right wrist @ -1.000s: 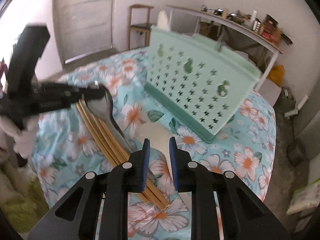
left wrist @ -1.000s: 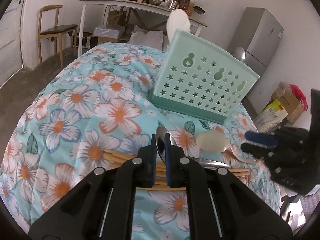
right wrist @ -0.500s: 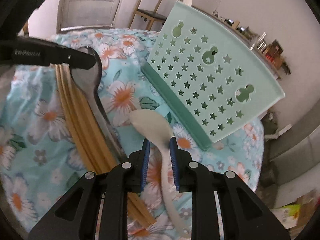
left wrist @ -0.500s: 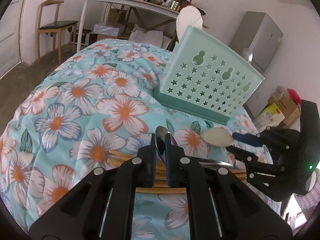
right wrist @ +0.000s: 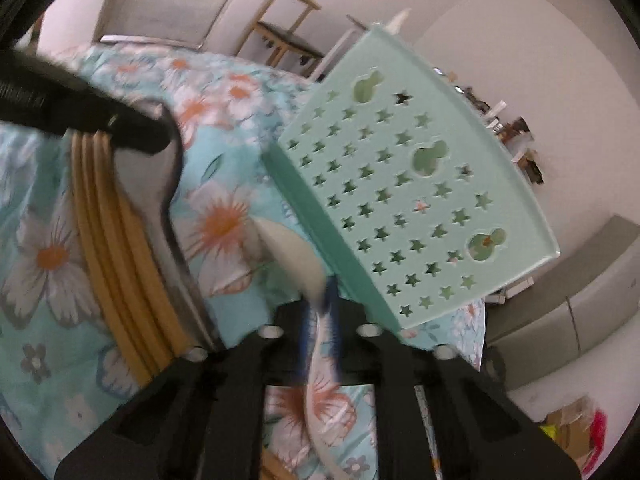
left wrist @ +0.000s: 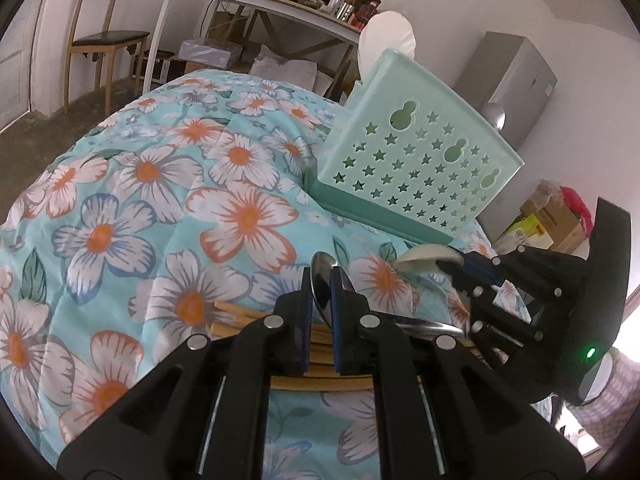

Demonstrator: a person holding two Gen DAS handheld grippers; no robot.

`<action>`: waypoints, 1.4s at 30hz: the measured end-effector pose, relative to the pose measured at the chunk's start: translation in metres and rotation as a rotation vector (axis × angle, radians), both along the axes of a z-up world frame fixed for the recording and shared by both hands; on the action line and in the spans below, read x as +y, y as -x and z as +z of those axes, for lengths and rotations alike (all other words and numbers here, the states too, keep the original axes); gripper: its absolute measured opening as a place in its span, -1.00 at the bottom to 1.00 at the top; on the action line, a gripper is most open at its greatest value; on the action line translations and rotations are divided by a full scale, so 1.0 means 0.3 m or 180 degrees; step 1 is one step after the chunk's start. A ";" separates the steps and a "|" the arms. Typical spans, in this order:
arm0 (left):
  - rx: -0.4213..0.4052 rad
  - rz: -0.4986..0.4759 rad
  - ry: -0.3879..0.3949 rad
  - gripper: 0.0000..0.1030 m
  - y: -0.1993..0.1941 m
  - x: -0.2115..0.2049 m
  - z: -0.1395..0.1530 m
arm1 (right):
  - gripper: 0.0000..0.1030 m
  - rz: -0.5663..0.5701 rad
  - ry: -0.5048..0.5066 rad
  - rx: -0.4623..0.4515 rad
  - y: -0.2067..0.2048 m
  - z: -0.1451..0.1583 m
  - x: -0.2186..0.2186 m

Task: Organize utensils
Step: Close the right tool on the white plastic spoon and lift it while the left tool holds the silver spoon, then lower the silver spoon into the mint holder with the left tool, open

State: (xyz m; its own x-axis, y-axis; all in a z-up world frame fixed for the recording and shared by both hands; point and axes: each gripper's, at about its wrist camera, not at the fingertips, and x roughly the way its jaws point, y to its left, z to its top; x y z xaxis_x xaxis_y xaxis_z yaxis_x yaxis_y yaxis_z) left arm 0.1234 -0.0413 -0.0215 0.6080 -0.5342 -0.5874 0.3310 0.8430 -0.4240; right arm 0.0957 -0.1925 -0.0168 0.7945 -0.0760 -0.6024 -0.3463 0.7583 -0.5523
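Spoons (left wrist: 325, 286) (right wrist: 294, 258): two gripped; one holder (left wrist: 416, 160).

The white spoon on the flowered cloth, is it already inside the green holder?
No, the white spoon lies outside the green holder, clamped in the right gripper above the flowered cloth.

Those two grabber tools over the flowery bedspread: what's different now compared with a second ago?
The right gripper has closed its jaws on the white spoon, which lay loose between them before, and tipped it onto its edge. The left gripper stayed clamped on the metal spoon, hardly moving. The chopsticks and the green utensil holder stayed put.
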 end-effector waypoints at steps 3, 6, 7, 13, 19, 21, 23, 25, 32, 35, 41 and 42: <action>-0.0051 0.0012 0.0039 -0.88 0.010 0.011 0.012 | -0.91 -0.0086 -0.0245 -0.0028 0.004 0.046 -0.032; -0.0127 0.0032 0.0039 -0.90 0.022 0.016 0.038 | -0.91 -0.0182 -0.0594 -0.0077 0.023 0.109 -0.081; -0.0174 0.0054 0.0060 -0.92 0.029 0.023 0.057 | -0.91 -0.0196 -0.0691 -0.0086 0.021 0.125 -0.096; -0.0433 0.0154 0.0176 -0.95 0.060 0.057 0.172 | -0.91 -0.0311 -0.1420 -0.0160 0.051 0.224 -0.211; -0.0712 0.0182 0.0291 -0.95 0.088 0.072 0.321 | -0.91 -0.0346 -0.1931 -0.0313 0.085 0.273 -0.290; -0.0836 0.0182 0.0372 -0.95 0.091 0.074 0.382 | -0.91 -0.0351 -0.2088 -0.0392 0.104 0.290 -0.315; -0.1034 0.0202 0.0438 -0.95 0.084 0.074 0.464 | -0.91 -0.0344 -0.2208 -0.0444 0.116 0.310 -0.337; -0.1270 0.0239 0.0437 -0.95 0.073 0.066 0.543 | -0.91 -0.0337 -0.2273 -0.0506 0.131 0.321 -0.349; -0.1736 0.0501 -0.0042 -0.95 -0.003 -0.013 0.712 | -0.91 -0.0299 -0.2390 -0.0653 0.182 0.372 -0.393; -0.1764 0.0571 -0.0460 -0.95 -0.047 -0.066 0.728 | -0.91 -0.0271 -0.2387 -0.0683 0.196 0.380 -0.400; -0.1759 0.0495 -0.1056 -0.95 -0.123 -0.173 0.716 | -0.91 -0.0252 -0.2358 -0.0675 0.201 0.370 -0.397; -0.1776 0.0473 -0.1117 -0.95 -0.129 -0.188 0.714 | -0.91 -0.0254 -0.2366 -0.0670 0.199 0.368 -0.400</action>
State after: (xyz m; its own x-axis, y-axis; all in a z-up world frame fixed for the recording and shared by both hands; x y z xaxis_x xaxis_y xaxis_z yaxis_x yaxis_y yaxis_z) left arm 0.1622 -0.0977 0.1928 0.9229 -0.2562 -0.2875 0.2907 0.9531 0.0840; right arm 0.0362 -0.3124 0.0937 0.9070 0.2273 -0.3547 -0.2193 0.9736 0.0631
